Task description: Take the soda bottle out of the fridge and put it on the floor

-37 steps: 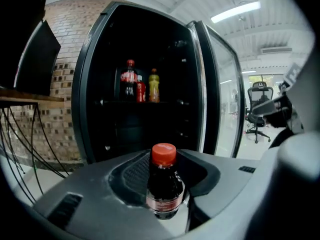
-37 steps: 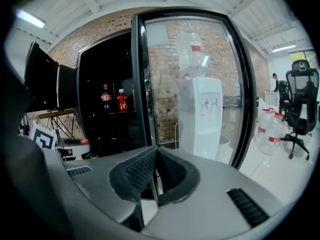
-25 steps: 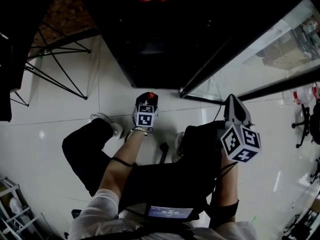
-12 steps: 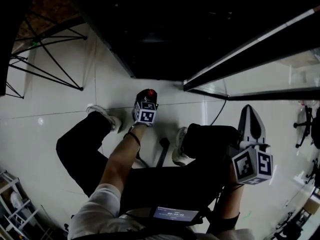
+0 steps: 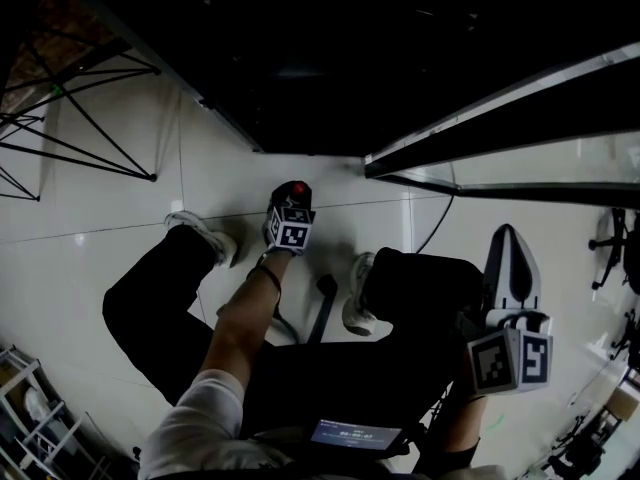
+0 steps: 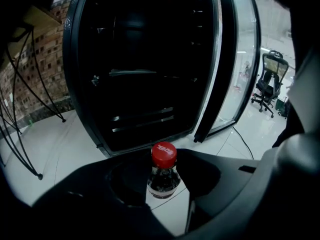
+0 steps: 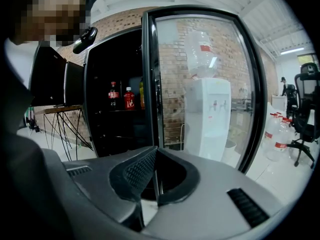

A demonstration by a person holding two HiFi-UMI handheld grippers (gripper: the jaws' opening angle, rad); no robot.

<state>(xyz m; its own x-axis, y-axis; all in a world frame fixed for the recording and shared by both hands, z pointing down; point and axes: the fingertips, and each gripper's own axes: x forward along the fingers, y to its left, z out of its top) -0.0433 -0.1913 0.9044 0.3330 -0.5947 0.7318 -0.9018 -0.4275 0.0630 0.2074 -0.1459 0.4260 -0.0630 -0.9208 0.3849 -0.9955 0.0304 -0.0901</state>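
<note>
Soda bottle (image 6: 163,178), red cap (image 6: 164,155) print illegible, clamped in left gripper (image 5: 293,206).

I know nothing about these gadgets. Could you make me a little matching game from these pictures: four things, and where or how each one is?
1. soda bottle
2. right gripper
3. fridge door
4. water dispenser

a. shut, empty
b. swung open
c. held in the left gripper
d. seen through the door's glass

Pairs: 1-c, 2-a, 3-b, 4-d
</note>
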